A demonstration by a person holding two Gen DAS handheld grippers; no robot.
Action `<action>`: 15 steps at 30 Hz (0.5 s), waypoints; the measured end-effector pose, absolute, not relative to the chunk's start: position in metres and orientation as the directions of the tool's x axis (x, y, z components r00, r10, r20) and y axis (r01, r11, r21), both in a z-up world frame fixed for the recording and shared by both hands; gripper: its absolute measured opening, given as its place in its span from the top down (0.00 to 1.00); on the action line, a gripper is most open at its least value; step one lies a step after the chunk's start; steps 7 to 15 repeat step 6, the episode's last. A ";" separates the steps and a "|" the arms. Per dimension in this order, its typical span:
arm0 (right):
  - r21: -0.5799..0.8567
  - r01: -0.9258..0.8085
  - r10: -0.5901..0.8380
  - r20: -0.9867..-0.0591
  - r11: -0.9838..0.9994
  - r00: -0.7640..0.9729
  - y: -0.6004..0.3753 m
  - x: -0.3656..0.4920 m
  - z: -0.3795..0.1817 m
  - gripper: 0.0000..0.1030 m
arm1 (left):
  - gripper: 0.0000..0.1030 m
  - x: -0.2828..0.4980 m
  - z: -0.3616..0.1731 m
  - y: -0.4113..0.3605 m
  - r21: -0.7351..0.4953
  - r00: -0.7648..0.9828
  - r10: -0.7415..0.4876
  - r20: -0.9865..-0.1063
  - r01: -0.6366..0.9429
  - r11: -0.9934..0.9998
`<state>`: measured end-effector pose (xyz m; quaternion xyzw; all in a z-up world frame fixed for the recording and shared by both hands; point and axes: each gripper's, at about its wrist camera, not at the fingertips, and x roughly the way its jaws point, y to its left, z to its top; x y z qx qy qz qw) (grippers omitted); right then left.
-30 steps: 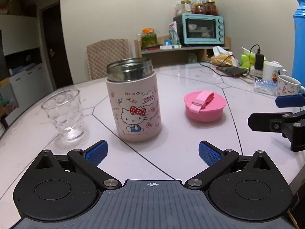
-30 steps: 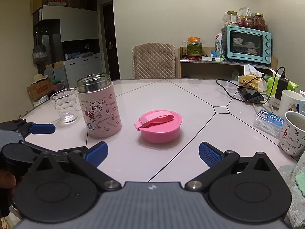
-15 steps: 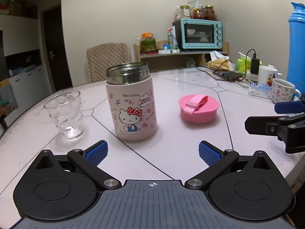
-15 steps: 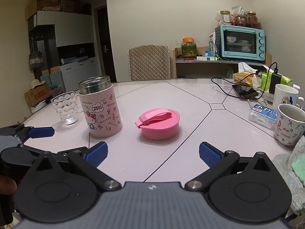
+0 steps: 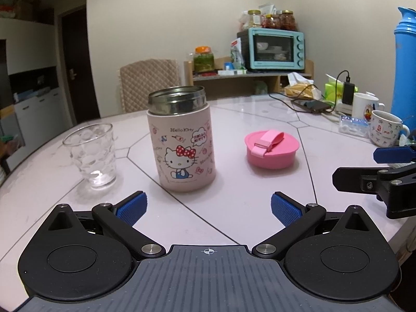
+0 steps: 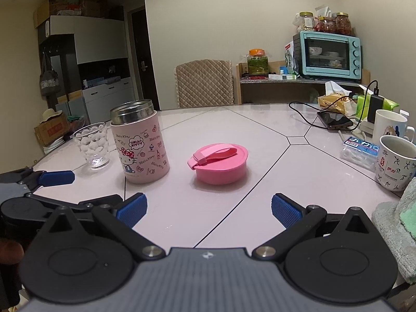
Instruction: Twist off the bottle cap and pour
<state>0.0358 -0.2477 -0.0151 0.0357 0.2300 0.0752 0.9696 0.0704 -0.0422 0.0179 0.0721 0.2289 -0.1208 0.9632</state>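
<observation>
Jaws spread wide on both grippers — left gripper (image 5: 207, 205), right gripper (image 6: 207, 206) — level, empty.

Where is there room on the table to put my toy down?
Bare table lies behind the pink lid and between it and the mugs. Crowded spots: glass beside the Hello Kitty jar, and the far right edge.

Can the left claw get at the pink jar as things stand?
Probably yes. The left claw is open, empty and aimed at the jar, with only bare table between. The glass and pink lid stand apart on either side.
</observation>
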 end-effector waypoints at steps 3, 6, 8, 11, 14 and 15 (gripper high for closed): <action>0.102 -0.131 0.163 -0.441 0.986 0.883 -0.246 0.036 -0.015 0.00 | 0.00 0.070 0.017 -0.042 0.080 0.868 -0.202 -0.453 0.265 0.961; 0.101 -0.131 0.162 -0.443 0.986 0.882 -0.245 0.037 -0.015 0.00 | 0.00 0.072 0.018 -0.041 0.076 0.868 -0.202 -0.453 0.263 0.962; 0.101 -0.131 0.162 -0.443 0.986 0.882 -0.245 0.037 -0.015 0.00 | 0.00 0.072 0.018 -0.041 0.076 0.868 -0.202 -0.453 0.263 0.962; 0.101 -0.131 0.162 -0.443 0.986 0.882 -0.245 0.037 -0.015 0.00 | 0.00 0.072 0.018 -0.041 0.076 0.868 -0.202 -0.453 0.263 0.962; 0.101 -0.131 0.162 -0.443 0.986 0.882 -0.245 0.037 -0.015 0.00 | 0.00 0.072 0.018 -0.041 0.076 0.868 -0.202 -0.453 0.263 0.962; 0.101 -0.131 0.162 -0.443 0.986 0.882 -0.245 0.037 -0.015 0.00 | 0.00 0.072 0.018 -0.041 0.076 0.868 -0.202 -0.453 0.263 0.962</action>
